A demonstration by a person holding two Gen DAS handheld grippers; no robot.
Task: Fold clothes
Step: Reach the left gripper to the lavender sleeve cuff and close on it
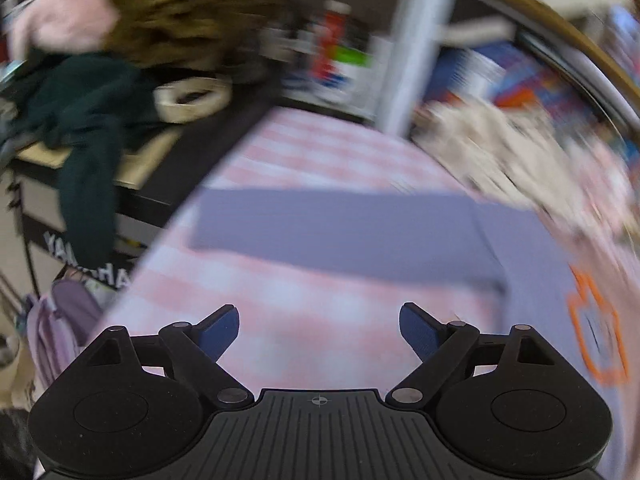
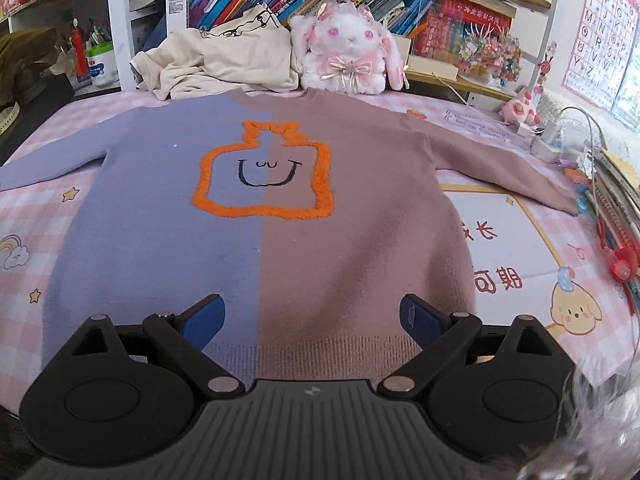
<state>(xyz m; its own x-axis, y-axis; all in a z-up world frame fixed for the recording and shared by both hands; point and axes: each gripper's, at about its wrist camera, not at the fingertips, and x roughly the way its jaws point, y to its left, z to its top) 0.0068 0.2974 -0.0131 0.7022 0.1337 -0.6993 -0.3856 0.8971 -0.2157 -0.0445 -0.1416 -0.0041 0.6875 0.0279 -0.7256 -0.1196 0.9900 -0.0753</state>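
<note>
A two-tone sweater (image 2: 280,216), lilac on the left and mauve on the right with an orange smiling outline, lies flat, front up, on the pink checked bed cover (image 2: 32,216), both sleeves spread out. My right gripper (image 2: 312,312) is open and empty just above the sweater's bottom hem. In the blurred left wrist view the lilac sleeve (image 1: 340,228) stretches across the cover; my left gripper (image 1: 320,320) is open and empty a little short of it.
A cream garment (image 2: 224,60) and a white plush rabbit (image 2: 348,52) lie behind the collar, below bookshelves. Books, pens and a cable (image 2: 608,200) crowd the right edge. On the left, a keyboard stand with a dark green garment (image 1: 88,128) borders the bed.
</note>
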